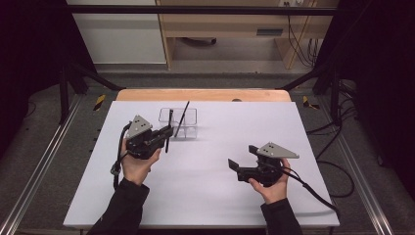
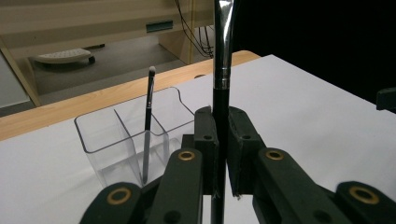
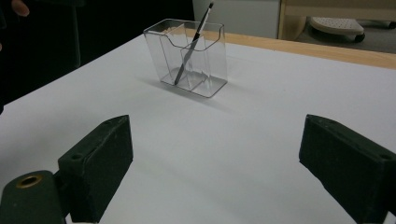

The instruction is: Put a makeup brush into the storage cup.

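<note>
- While clamped upright between the jaws of the left hand-held gripper (image 2: 220,140), the makeup brush (image 2: 221,70) runs from the bottom edge to the top edge of the left gripper view, just right of centre; black handle below, shiny metal ferrule above, bristle end cut off by the frame.
- In the high view the same brush (image 1: 168,131) shows as a thin dark stick left of centre, at the tip of the left hand-held gripper (image 1: 164,134), just beside the near-left corner of the clear organiser (image 1: 191,131).
- Left jaws: pressed narrow on the brush handle, pads on both sides.
- Clear organiser (image 2: 100,140): transparent plastic, with inner dividers, standing on the white counter (image 1: 205,186) in the upper middle of the high view.
- Second brush (image 2: 148,121) stands inside one compartment, leaning, white-tipped end up; in the right gripper view it (image 3: 194,44) leans toward the upper right within the organiser (image 3: 212,60).
- Right hand-held gripper (image 1: 243,160): lower right of centre in the high view, well apart from the organiser, over bare counter.
- Right jaws: standing wide, nothing between them; bare white counter (image 3: 210,154) shows between the two pads.
- Each gripper sits in a hand with a dark sleeve, entering from the bottom edge.
</note>
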{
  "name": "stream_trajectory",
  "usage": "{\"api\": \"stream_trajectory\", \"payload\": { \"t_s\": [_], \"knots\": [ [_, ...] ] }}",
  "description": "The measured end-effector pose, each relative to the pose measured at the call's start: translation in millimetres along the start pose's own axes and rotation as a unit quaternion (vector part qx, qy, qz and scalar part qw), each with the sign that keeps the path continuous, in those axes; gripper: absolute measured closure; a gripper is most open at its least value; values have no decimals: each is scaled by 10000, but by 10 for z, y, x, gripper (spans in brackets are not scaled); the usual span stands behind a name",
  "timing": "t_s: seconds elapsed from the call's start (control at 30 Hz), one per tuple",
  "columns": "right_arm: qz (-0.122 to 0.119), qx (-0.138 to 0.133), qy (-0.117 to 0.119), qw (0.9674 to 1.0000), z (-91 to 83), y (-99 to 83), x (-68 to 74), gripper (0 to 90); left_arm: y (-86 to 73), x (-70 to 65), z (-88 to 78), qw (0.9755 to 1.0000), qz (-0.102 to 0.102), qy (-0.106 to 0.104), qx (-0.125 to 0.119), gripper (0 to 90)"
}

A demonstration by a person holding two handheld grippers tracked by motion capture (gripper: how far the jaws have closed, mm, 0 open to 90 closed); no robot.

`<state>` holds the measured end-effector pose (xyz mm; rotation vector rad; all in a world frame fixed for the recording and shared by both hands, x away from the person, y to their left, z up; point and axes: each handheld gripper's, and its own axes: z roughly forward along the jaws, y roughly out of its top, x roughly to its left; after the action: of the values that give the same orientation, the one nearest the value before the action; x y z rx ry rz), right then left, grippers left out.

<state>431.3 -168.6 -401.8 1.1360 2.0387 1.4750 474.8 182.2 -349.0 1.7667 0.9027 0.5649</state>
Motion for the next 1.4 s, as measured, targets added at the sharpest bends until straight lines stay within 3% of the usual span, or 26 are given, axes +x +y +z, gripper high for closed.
{"api": "stream_trajectory", "payload": {
  "t_s": [0.53, 1.4],
  "knots": [
    [124, 46, -102, 9999, -83, -93, -115, 100, 199, 122, 258, 9999, 116, 45, 28, 831],
    [181, 19, -140, 9997, -121, -108, -171, 95, 326, 386, 689, 9997, -163, 195, 29, 831]
  ]
}}
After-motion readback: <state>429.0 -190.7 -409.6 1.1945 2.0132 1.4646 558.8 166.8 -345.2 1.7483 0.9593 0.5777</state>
